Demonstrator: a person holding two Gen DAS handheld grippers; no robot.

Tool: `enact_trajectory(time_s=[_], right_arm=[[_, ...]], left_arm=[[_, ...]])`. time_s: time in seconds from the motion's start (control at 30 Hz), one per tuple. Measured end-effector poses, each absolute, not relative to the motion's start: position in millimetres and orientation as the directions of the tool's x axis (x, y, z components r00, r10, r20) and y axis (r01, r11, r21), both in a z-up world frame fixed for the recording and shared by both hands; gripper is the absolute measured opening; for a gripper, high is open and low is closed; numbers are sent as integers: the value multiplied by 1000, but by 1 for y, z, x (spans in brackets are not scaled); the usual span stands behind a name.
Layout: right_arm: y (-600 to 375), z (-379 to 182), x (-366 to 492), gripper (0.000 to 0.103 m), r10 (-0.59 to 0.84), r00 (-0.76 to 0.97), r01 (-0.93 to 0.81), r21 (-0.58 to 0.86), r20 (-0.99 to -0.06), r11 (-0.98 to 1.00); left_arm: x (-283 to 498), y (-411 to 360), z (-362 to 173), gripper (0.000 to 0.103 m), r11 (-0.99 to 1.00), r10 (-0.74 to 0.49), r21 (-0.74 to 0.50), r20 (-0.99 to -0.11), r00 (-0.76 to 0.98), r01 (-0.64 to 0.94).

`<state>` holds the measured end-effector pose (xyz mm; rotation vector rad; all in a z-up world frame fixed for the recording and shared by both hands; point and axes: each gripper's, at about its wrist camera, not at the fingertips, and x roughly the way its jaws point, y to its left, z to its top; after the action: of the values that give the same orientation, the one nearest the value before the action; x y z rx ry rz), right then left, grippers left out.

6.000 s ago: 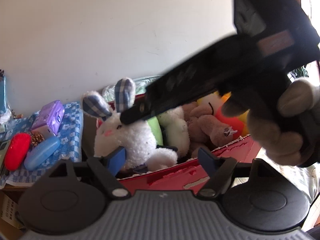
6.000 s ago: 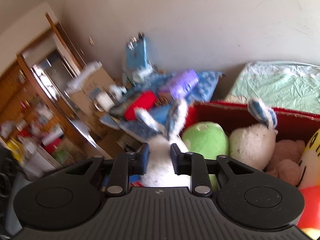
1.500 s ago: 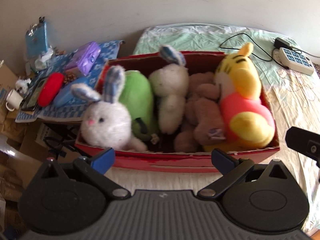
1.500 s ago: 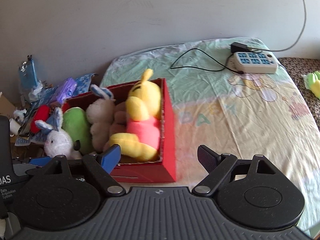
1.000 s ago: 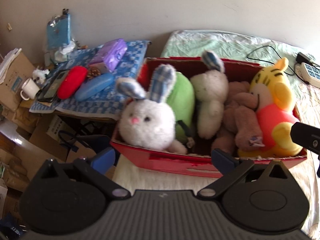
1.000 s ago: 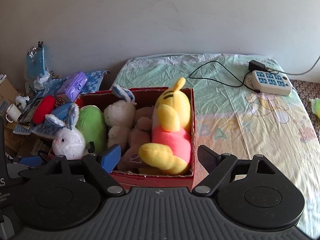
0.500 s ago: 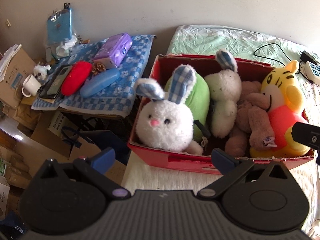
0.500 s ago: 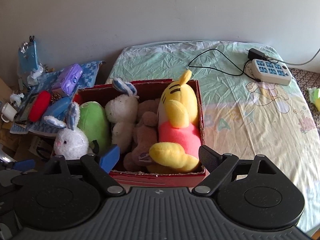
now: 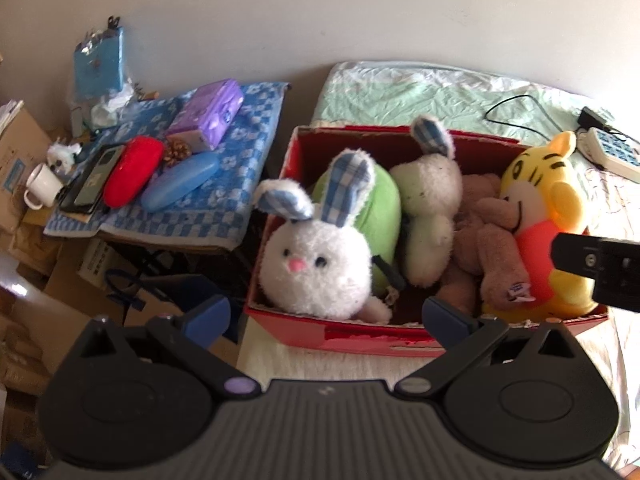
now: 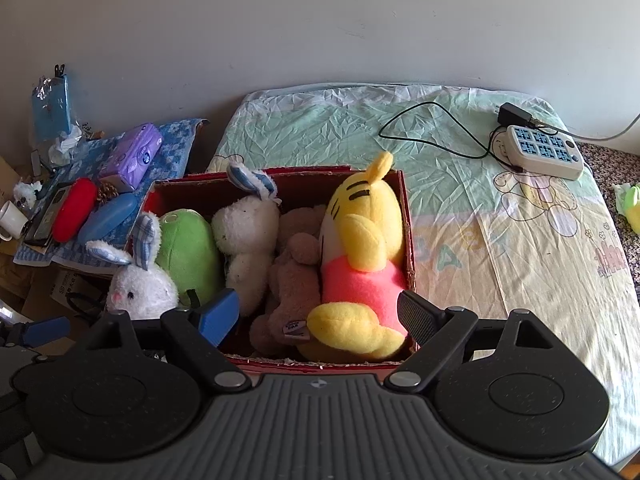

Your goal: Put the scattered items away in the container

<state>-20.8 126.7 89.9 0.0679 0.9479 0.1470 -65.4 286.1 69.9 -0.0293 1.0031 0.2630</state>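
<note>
You look to be at the end of the tidying: the red box [image 10: 409, 240] on the bed [image 10: 520, 240] is packed with soft toys, with the white bunny [image 9: 320, 268] at its left end, then the green plush [image 10: 188, 252], a second white plush [image 10: 248, 240], the brown bear [image 10: 296, 276] and the yellow tiger [image 10: 360, 248] at the right end. No toy lies loose on the sheet in either view, so the next move, by my reading, is only a check: something small and green [image 10: 632, 208] sits at the far right edge, too cropped to name, and you would need to swing right to see whether it belongs in the box. The bunny sits high against the near wall and may want a nudge inward. Your left tongs [image 9: 326, 316] hover in front of the box, spread wide and holding nothing; your right tongs [image 10: 318, 316] hang above its near wall, likewise spread and empty. The side desk [image 9: 240, 184] carries a purple pack [image 9: 208, 112] and cases, which seem not part of the job.
</note>
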Motion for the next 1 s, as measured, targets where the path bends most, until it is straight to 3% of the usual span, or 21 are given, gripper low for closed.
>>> enact_trajectory(time_s=[0.6,1.0], right_arm=[[109,98,-25,87,135,627,-62,124,-767,990],[118,93,-20,88,121,621,-59,108,-775,992]], left_arm=[[-54,261,63,102,992,111,61,-849,517,-114],[-48,277,61,102,981,151,66,-854,498,-184]])
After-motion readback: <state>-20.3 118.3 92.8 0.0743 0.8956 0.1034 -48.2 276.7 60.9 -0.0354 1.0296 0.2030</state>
